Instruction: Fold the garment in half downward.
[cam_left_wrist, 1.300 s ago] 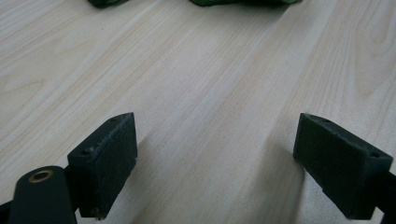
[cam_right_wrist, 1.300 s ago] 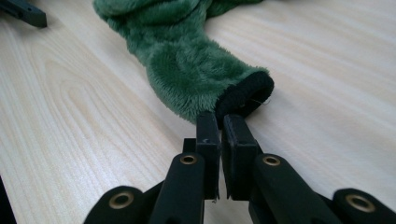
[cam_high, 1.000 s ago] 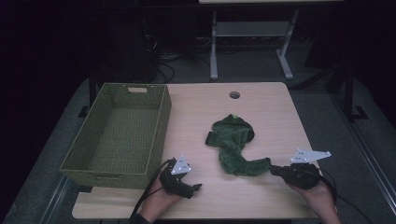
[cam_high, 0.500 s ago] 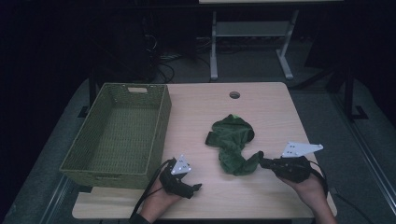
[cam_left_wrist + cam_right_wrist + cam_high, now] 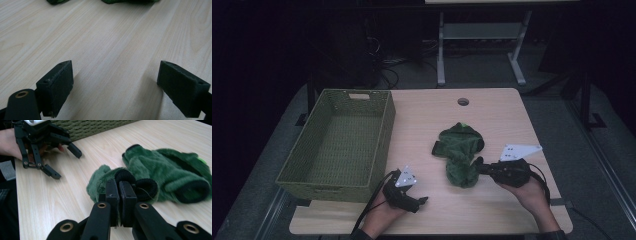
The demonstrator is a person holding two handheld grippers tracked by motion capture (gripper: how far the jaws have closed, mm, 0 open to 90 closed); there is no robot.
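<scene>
A fuzzy green garment (image 5: 460, 150) with black trim lies bunched on the wooden table (image 5: 427, 120), right of centre. My right gripper (image 5: 479, 167) comes in from the right and is shut on the garment's near edge. In the right gripper view the jaws (image 5: 120, 186) are pressed together where the green pile (image 5: 162, 175) and a black cuff meet. My left gripper (image 5: 422, 202) rests low on the table near the front edge, just right of the basket. Its pads (image 5: 56, 82) stand wide apart over bare wood, holding nothing.
A green woven basket (image 5: 382, 145) stands empty at the table's left side. A round cable hole (image 5: 463, 101) sits near the far edge. Beyond the table are dark floor and a desk frame (image 5: 441, 55). In the right gripper view the left gripper (image 5: 65, 163) stands farther off.
My right gripper has moved left and slightly up with the garment's edge in it, folding the near end over so the garment is more bunched. The left gripper has stayed put.
</scene>
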